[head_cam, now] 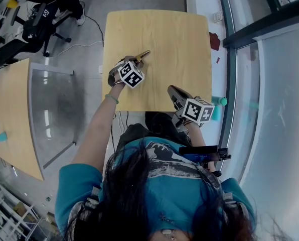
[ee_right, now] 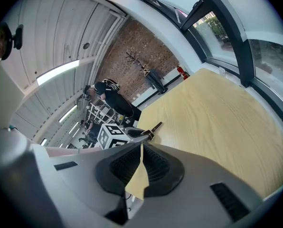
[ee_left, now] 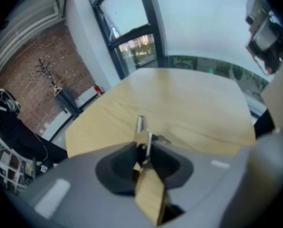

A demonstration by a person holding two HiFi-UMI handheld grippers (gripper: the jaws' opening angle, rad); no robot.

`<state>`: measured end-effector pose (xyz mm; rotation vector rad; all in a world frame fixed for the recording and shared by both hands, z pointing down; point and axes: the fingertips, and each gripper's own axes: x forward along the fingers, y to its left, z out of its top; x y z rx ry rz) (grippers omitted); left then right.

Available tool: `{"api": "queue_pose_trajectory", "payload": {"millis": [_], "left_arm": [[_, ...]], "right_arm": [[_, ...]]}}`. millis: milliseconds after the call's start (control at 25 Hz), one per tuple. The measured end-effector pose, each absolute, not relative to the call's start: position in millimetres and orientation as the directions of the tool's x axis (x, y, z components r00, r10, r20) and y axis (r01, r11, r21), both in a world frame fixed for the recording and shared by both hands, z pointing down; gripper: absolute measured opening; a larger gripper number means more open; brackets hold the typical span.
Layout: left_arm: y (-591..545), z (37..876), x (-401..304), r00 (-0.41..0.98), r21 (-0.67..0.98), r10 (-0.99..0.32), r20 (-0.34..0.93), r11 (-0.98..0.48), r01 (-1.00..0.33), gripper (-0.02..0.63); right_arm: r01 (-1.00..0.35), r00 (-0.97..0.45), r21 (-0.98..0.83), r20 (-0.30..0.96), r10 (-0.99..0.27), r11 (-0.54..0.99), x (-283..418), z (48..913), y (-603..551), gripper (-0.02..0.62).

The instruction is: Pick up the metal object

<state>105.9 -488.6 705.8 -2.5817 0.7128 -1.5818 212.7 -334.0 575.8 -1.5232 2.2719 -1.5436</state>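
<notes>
Metal object (ee_left: 140,124) tight between L gripper (ee_left: 144,146) jaws; R gripper (ee_right: 141,146) closed, empty.

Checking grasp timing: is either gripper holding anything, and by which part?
The left gripper grips the metal object by its near end; the far end sticks out ahead. The right gripper holds nothing.

The metal object (head_cam: 142,55) sits between the jaws of the left gripper (head_cam: 132,61), its far end jutting ahead of them over the table (head_cam: 179,34). The right gripper (head_cam: 174,91) is well to the right of the left one and behind it, at the table's near edge. A 2nd table (head_cam: 11,114) stands left of the left gripper, and an office chair (head_cam: 36,26) is ahead-left of it.
</notes>
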Motion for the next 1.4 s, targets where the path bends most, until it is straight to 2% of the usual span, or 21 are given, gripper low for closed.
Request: {"api": "queue_pose_trajectory", "payload": {"millis": [320,560,800,1120,1400], "left_arm": [[-418.2,647.5,85.6,0.547,-0.169,-0.43,0.718,-0.87,-0.462,0.086],[-348.0,593.4,51.5,0.594,-0.184,-0.472,0.652,-0.858,-0.479,0.084],[-268.0,549.6,-10.8,0.624,-0.129,-0.485,0.612,-0.84,-0.527,0.084],[-176.7,530.2,-75.7,0.659,-0.109,-0.45,0.603,-0.864,-0.491,0.084],[-107.0,538.8,-93.2,0.69,-0.091,-0.394,0.607,-0.897,-0.432,0.084]], "right_arm": [[-0.698,-0.56,-0.71,0.461,-0.688,0.093,173.5,565.9,-319.0,0.025],[-0.684,-0.601,-0.715,0.436,-0.669,0.149,125.2,559.7,-292.0,0.025],[-0.68,-0.603,-0.712,0.41,-0.684,0.172,71.7,546.7,-247.8,0.025],[-0.677,-0.545,-0.731,0.416,-0.728,0.089,21.1,550.6,-160.5,0.025],[-0.708,-0.487,-0.705,0.456,-0.744,0.031,8.1,551.8,-80.4,0.025]]}}
